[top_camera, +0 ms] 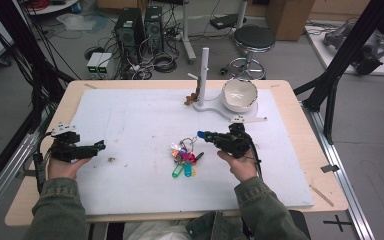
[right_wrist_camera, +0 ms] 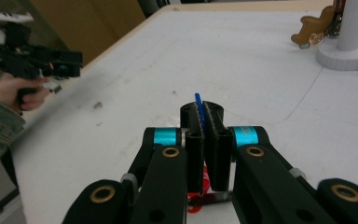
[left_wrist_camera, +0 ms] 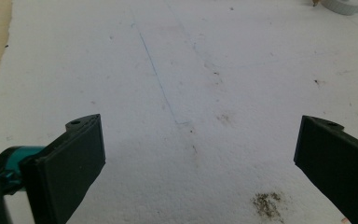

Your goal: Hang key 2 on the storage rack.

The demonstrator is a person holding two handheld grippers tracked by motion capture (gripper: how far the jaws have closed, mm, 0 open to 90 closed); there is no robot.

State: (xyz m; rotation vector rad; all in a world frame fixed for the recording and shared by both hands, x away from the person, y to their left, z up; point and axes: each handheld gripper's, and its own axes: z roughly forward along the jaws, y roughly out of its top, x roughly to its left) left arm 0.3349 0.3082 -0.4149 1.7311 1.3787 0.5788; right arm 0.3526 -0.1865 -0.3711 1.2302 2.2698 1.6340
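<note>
A bunch of keys with coloured plastic tags (top_camera: 183, 157) lies on the white mat (top_camera: 130, 120) near the middle front. My right gripper (top_camera: 202, 135) is just right of it, pointing left, shut on a thin blue tag (top_camera: 200, 134). In the right gripper view the blue tag (right_wrist_camera: 198, 103) stands edge-on between the pressed pads of my right gripper (right_wrist_camera: 203, 112), with a red piece (right_wrist_camera: 204, 184) below them. My left gripper (top_camera: 99, 146) rests at the mat's left edge, jaws wide apart. In the left gripper view my left gripper (left_wrist_camera: 200, 140) has bare mat between its fingers.
A white post stand (top_camera: 204, 75) rises at the back of the mat with a brown figure charm (top_camera: 192, 96) at its foot. A white bowl (top_camera: 239, 95) sits beside it. A small dirt smudge (top_camera: 111, 159) marks the mat near the left gripper.
</note>
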